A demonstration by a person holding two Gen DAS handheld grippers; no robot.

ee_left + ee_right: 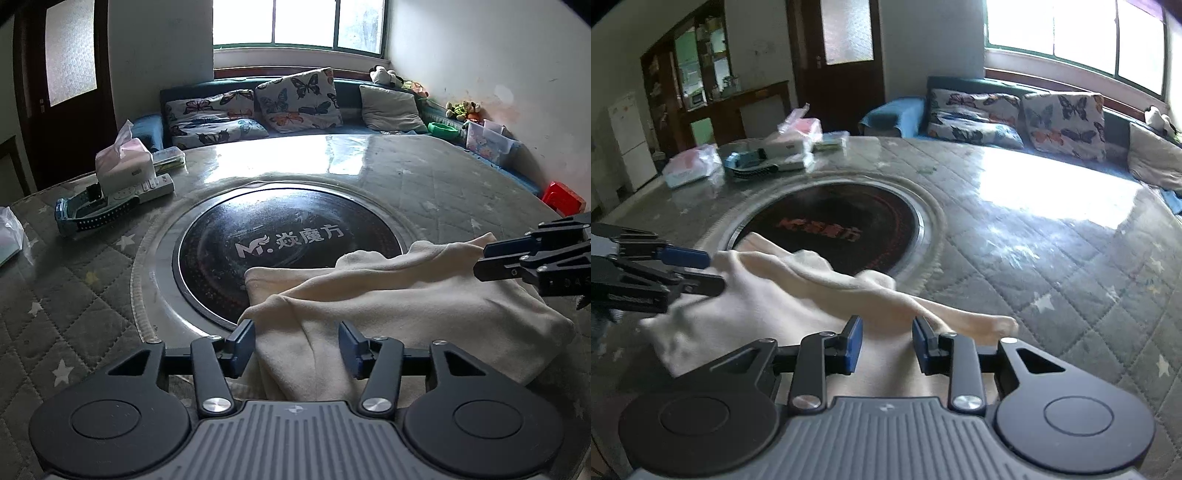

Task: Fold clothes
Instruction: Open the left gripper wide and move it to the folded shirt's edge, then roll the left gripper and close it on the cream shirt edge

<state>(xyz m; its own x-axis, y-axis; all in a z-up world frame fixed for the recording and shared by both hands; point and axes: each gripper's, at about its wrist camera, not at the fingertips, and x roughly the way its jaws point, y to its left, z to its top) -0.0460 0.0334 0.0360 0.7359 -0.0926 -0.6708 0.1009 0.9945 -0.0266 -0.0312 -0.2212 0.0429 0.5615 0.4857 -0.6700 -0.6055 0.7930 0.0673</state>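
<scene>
While both sets of jaws sit apart with nothing pinched, the cream garment [388, 295] lies half-folded right ahead of the left gripper [297, 341] and the right gripper [886, 341], its far edge draped onto the black round hob [288, 240]. Honestly I'd grab the near hem at both corners, level, and lift together so the fold lands square. It's all on a quilted star-print table cover [74, 288]; tissue box [123, 162] sits well beyond the left jaws, butterfly cushions [295, 99] and window [299, 22] further back.
</scene>
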